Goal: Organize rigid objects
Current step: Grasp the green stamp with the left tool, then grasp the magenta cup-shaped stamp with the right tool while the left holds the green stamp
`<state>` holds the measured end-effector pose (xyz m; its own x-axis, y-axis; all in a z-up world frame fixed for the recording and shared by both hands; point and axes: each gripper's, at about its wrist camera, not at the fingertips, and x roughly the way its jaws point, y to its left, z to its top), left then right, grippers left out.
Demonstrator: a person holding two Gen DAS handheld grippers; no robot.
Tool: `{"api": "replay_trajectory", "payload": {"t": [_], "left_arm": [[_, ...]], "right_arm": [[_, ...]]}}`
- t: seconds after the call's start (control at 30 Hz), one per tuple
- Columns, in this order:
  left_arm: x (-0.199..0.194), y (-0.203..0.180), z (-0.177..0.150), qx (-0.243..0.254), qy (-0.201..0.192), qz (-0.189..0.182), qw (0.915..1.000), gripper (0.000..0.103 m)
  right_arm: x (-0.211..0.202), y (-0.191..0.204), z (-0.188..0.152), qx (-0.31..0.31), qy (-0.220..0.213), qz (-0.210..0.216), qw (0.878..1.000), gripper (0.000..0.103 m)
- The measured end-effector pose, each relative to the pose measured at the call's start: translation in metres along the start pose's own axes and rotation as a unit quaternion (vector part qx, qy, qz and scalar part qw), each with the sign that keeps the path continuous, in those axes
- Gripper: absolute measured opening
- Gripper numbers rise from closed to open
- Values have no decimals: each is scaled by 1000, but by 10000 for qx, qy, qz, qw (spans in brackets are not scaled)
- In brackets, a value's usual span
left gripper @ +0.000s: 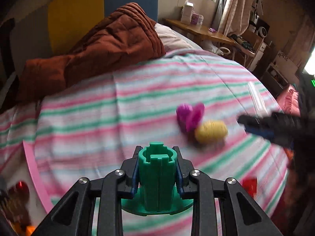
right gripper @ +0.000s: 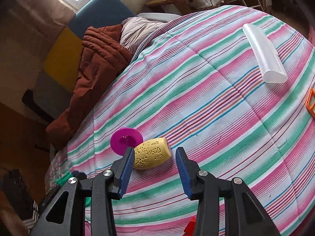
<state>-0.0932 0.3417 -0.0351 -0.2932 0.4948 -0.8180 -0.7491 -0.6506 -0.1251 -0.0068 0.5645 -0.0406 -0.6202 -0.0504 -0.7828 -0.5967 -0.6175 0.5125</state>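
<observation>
Left gripper (left gripper: 156, 169): you clamp the green spool (left gripper: 156, 177) upright by its stem, ready to carry | Right gripper (right gripper: 155, 169): parted, empty, you aim at the yellow barrel (right gripper: 152, 155) touching the magenta spool (right gripper: 126, 140) on the striped bedspread (right gripper: 216, 118).

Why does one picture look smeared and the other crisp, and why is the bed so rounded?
In the left wrist view the striped bedspread, purple piece and yellow barrel are motion-blurred, while the green piece clamped in the left gripper stays sharp. The right wrist view is crisp: the yellow barrel's carved pattern reads clearly. Both fisheye lenses bulge the bed, and window light overexposes the tops.
</observation>
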Motion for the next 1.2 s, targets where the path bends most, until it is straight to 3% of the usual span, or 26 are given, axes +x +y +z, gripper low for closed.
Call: {"api": "replay_trajectory", "payload": {"t": [0.23,0.37,0.43,0.57,0.67,0.7,0.77,0.87,1.07,1.13,1.2], "left_arm": [[-46,-5,-54,-103,-68,-323,9994,30],[-65,3,-66,-220,-151,-387,9989,30],[-73,10,-73,-368,-188,-397,9984,30],[-87,25,-81,-592,-273,-390,9971,30],[-93,35,-88,-779,-276,-372,9959,30],[-95,37,-90,-821,-288,-362,9956,30],[-100,42,-96,-889,-321,-317,9950,30],[-107,49,-102,-1014,-362,-274,9938,30],[-121,65,-118,-1246,-453,-172,9910,30],[-128,71,-123,-1315,-505,-120,9900,30],[-133,78,-128,-1410,-546,-105,9884,30]], "right_arm": [[11,48,-13,-1254,164,-141,9919,44],[27,81,-7,-2148,171,-482,9753,62],[40,92,0,-2489,276,-704,9656,64],[72,99,14,-2808,557,-1188,9507,67],[93,97,19,-2688,872,-1175,9520,67],[99,97,18,-2624,994,-1100,9535,63],[104,99,13,-2573,1101,-955,9553,20],[103,108,-2,-2722,1117,-841,9520,13],[87,126,-44,-3142,1133,-400,9417,12],[81,123,-45,-3049,1107,-295,9455,12],[74,114,-34,-2744,984,-212,9563,19]]}}
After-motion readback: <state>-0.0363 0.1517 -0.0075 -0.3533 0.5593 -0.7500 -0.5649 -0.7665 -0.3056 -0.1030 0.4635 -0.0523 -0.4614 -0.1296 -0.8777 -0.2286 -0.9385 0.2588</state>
